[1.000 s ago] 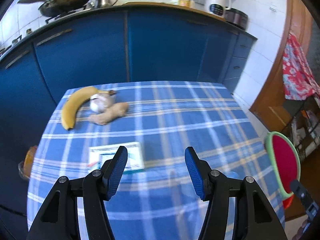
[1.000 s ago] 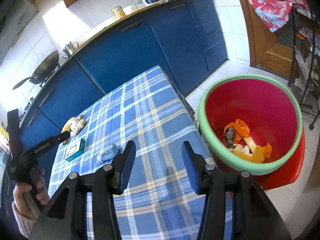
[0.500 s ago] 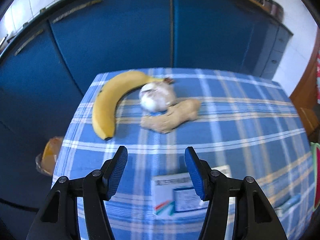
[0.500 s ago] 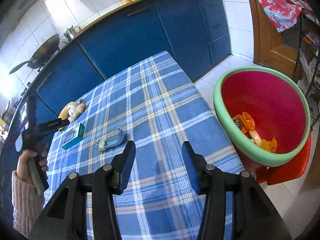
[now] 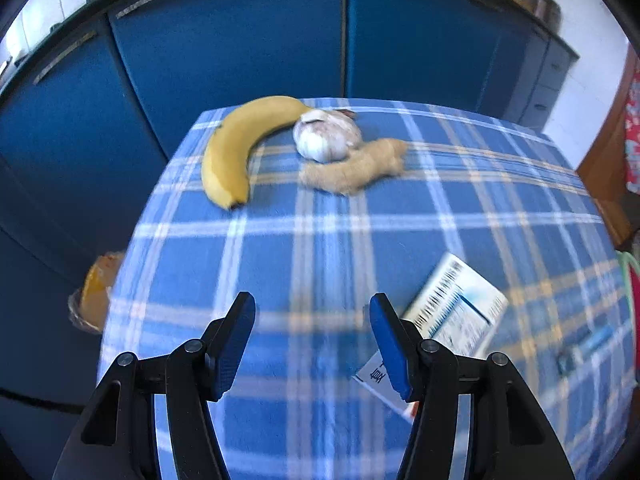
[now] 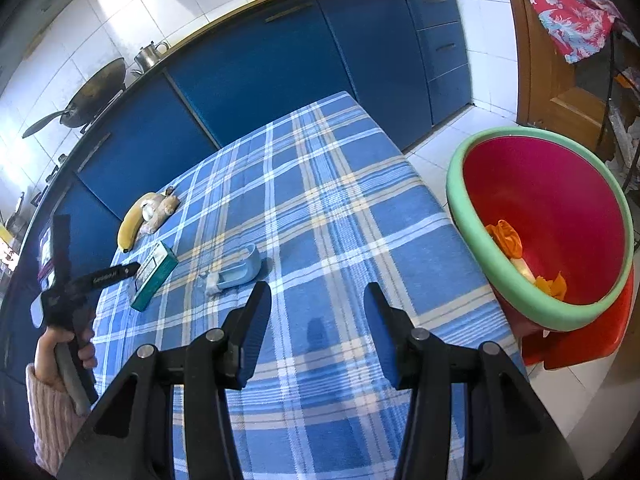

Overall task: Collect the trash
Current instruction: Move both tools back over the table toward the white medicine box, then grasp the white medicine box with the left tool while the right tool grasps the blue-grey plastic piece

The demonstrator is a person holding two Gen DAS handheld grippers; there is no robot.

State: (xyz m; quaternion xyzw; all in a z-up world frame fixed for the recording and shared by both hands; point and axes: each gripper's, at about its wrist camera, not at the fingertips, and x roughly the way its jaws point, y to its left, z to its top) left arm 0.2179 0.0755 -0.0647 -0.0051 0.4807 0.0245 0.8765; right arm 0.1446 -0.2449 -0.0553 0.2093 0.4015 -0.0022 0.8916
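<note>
The left tongs [image 5: 312,344] hang over the checked table [image 5: 320,248] with their jaws standing apart and nothing between them. A small printed box [image 5: 452,316] lies flat just beside and partly under their right finger, not in the gap. Well ahead of them, near the far edge, a banana [image 5: 236,148], a garlic bulb [image 5: 326,138] and a piece of ginger [image 5: 356,166] lie bunched together, the bulb touching both the others.

The right tongs [image 6: 316,332] are likewise parted and empty, above the near part of the table. Ahead and to their left lies a pale blue scrap [image 6: 240,270], near the same box. Off to their right, beyond the table edge, stands the red bin with a green rim [image 6: 540,304], already holding some orange and pale scraps.

Risks, as I judge them: the box is off-centre to the left tongs, so closing from here would miss it or nudge it sideways. It lies flat, so a pinch on its edges may slip. The food ahead may be taken for trash. The blurred left view hints at motion, so a hasty descent could snag the cloth
</note>
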